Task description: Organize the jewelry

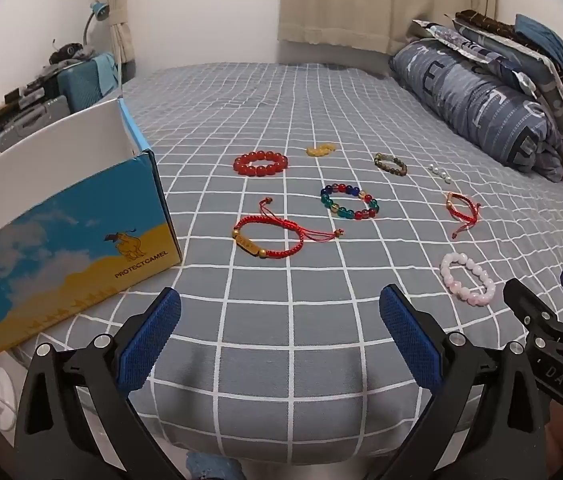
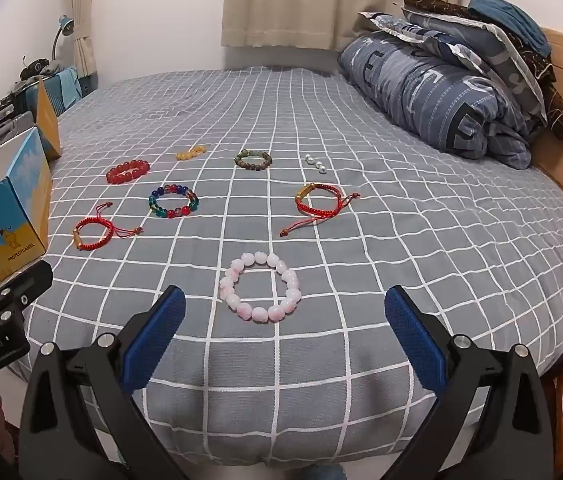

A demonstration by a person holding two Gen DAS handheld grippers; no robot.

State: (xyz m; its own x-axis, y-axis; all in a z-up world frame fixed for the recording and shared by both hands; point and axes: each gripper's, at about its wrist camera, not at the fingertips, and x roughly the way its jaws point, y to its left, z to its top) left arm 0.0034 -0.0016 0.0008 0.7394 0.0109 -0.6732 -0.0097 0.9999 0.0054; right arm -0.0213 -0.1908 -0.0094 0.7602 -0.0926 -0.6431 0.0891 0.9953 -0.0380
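While both grippers hang over the near edge of the bed, jaws spread wide and nothing between them, the jewelry lies fanned out ahead on the grey checked bedsheet point(image 2: 361, 240). Look at the right gripper point(image 2: 281, 332): the pink bead bracelet point(image 2: 259, 288) sits just beyond its fingertips, almost dead centre between the two blue pads, lying flat as a near-round ring. That one is the right hand's by a clear margin. From the left gripper point(image 1: 279, 332) the same bracelet is off to the right, near the other tool's black frame.

The left side's nearest piece is the red cord bracelet with a gold bar point(image 1: 267, 240), ahead and slightly left, its oval running left to right with loose knotted tails trailing right. Right beside it stands the open cardboard box point(image 1: 69, 216), glossy printed blue and yellow, probably the place these pieces go.

Further back: a multicoloured glass-bead bracelet point(image 1: 349, 201), a chunky red bead bracelet point(image 1: 260, 163), a small amber-yellow piece point(image 1: 320, 149) too bunched to read, a dark brown-green bead bracelet point(image 2: 253, 160), a short row of white pearls point(image 2: 316, 164), and a second red cord bracelet point(image 2: 317, 204).

Smooth, hard beads on soft fabric look likely to roll or sink; the woven cords are limp and thin, so I'd expect a low pinch.
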